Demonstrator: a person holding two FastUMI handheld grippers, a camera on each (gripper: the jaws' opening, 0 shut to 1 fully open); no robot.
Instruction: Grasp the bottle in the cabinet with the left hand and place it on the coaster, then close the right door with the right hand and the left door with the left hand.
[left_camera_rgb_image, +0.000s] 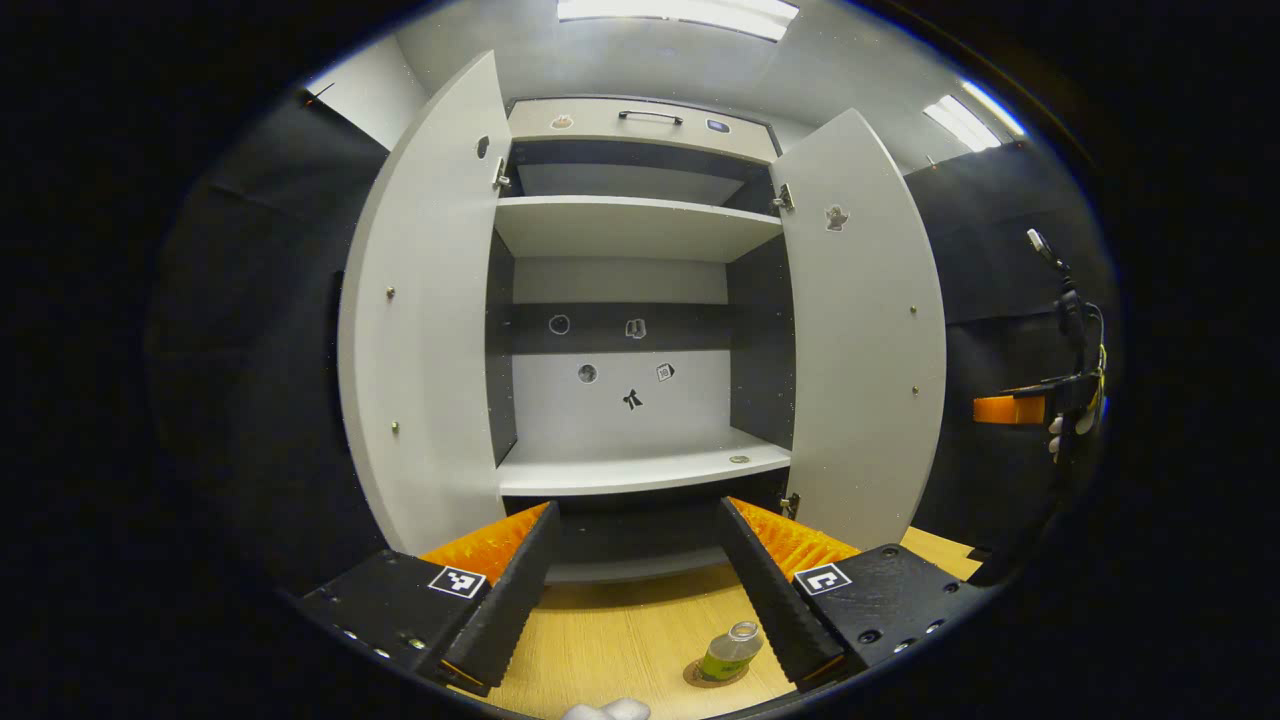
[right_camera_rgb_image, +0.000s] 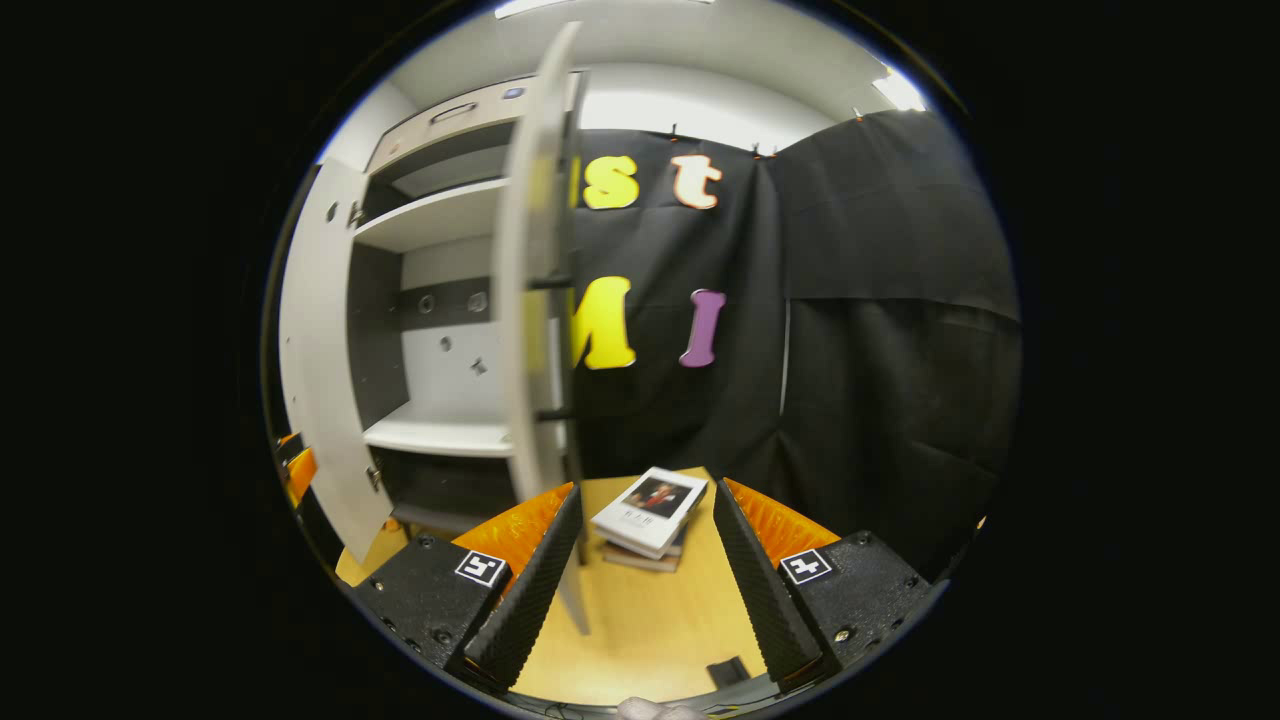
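Left gripper view: left gripper (left_camera_rgb_image: 632, 585) spread wide and empty above the table (left_camera_rgb_image: 620, 640), bottle (left_camera_rgb_image: 730, 650) standing on the coaster (left_camera_rgb_image: 712, 676) just beside one finger, cabinet (left_camera_rgb_image: 640, 300) doors both open. Right gripper view: right gripper (right_camera_rgb_image: 645, 575) released, holding nothing, right door (right_camera_rgb_image: 535, 300) edge-on near its one finger, books (right_camera_rgb_image: 650, 520) ahead between the fingers.

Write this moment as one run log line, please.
bottle: on coaster | right door: open | left door: open | left gripper: open | right gripper: open

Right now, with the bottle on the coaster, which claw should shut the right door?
Right. The right claw is open beside the right door's edge; the left claw faces the open cabinet above the bottle.
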